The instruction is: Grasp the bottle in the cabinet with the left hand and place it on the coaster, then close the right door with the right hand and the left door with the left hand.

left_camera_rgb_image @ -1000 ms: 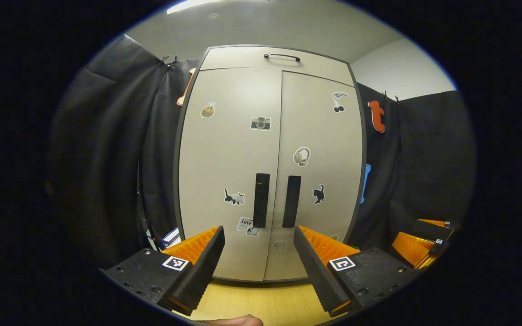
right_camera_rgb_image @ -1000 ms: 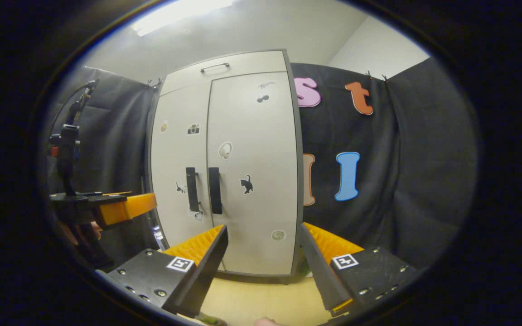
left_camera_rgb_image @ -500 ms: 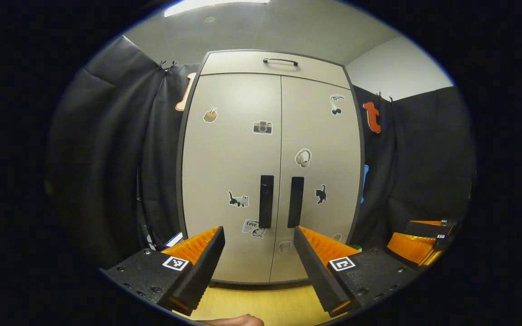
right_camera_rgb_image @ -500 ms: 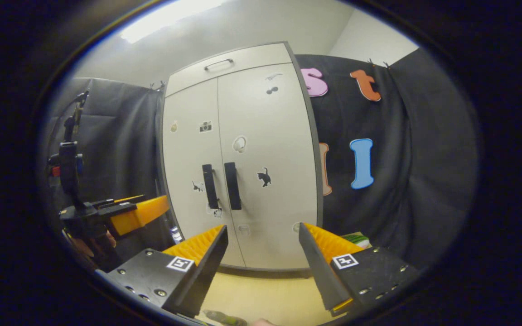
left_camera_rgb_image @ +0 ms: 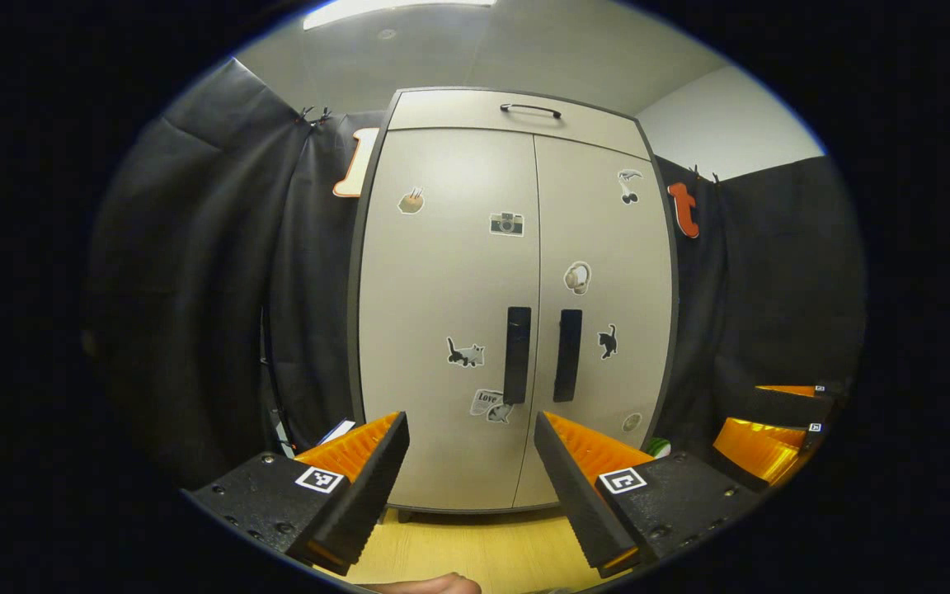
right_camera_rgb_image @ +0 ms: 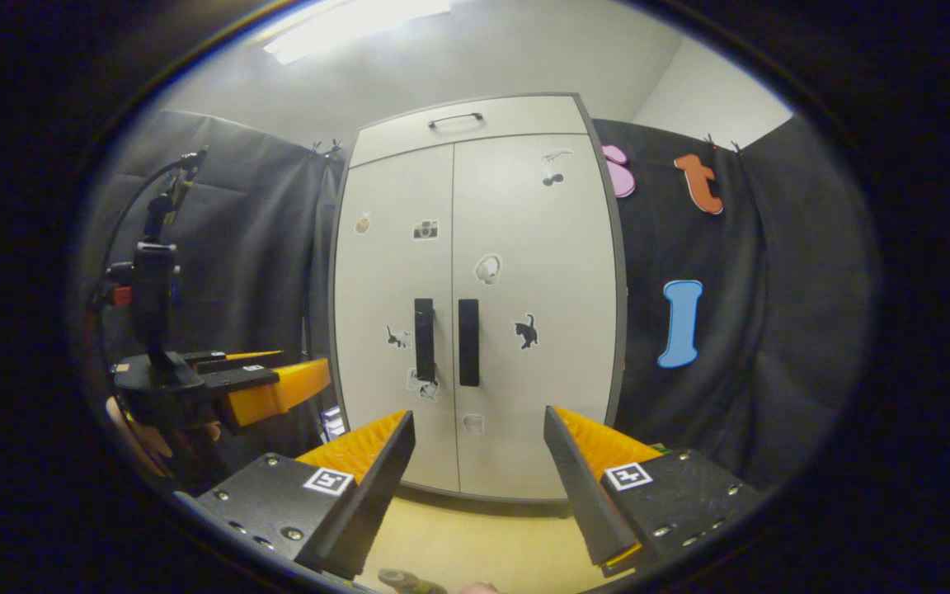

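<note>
Hanging back from the cabinet (left_camera_rgb_image: pixel 516 297), both grippers sit empty with fingers spread apart, the left gripper (left_camera_rgb_image: pixel 468 487) roughly lined up with the two door handles (left_camera_rgb_image: pixel 518 355) and the right gripper (right_camera_rgb_image: pixel 479 487) near its right side. Both doors look shut, so the bottle and coaster are hidden from me. My guess is they're backed off either before opening or after closing everything.

Staged recording booth, not a home: black cloth wall (left_camera_rgb_image: pixel 195 272) clipped up around a sticker-covered grey cabinet (left_camera_rgb_image: pixel 516 313) on a wooden counter (left_camera_rgb_image: pixel 475 549), under plain ceiling with a strip light (right_camera_rgb_image: pixel 355 21).
</note>
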A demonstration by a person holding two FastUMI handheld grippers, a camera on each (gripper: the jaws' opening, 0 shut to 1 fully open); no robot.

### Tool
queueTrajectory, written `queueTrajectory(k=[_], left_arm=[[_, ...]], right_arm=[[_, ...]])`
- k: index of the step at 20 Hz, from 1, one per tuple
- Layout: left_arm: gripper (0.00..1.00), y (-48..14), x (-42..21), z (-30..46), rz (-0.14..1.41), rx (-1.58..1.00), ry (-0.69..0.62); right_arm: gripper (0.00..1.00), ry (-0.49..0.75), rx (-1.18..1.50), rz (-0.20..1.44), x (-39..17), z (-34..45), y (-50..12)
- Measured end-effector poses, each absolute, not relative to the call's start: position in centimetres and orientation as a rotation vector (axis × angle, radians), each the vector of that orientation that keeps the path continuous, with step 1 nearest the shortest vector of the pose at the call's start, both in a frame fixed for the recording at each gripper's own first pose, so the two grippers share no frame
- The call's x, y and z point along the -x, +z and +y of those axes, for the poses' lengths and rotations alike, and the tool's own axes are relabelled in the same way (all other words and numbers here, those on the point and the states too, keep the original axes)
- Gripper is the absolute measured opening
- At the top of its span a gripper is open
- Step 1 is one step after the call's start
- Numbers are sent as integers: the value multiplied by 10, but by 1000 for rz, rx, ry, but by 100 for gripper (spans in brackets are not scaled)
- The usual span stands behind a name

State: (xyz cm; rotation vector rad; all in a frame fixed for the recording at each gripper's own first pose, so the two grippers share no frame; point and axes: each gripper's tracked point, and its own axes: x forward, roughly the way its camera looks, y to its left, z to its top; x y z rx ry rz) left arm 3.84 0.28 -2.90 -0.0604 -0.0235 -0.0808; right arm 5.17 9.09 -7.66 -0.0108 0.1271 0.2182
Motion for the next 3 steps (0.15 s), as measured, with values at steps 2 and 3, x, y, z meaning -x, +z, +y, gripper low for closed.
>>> queueTrajectory(k=[2, 3], left_arm=[[96, -29, -41, 2, -24, 50, -89], [96, -29, -42, 2, -25, 47, -92]], right_arm=[[95, 209, 5, 116, -52, 93, -74], [95, 202, -3, 113, -52, 93, -74]])
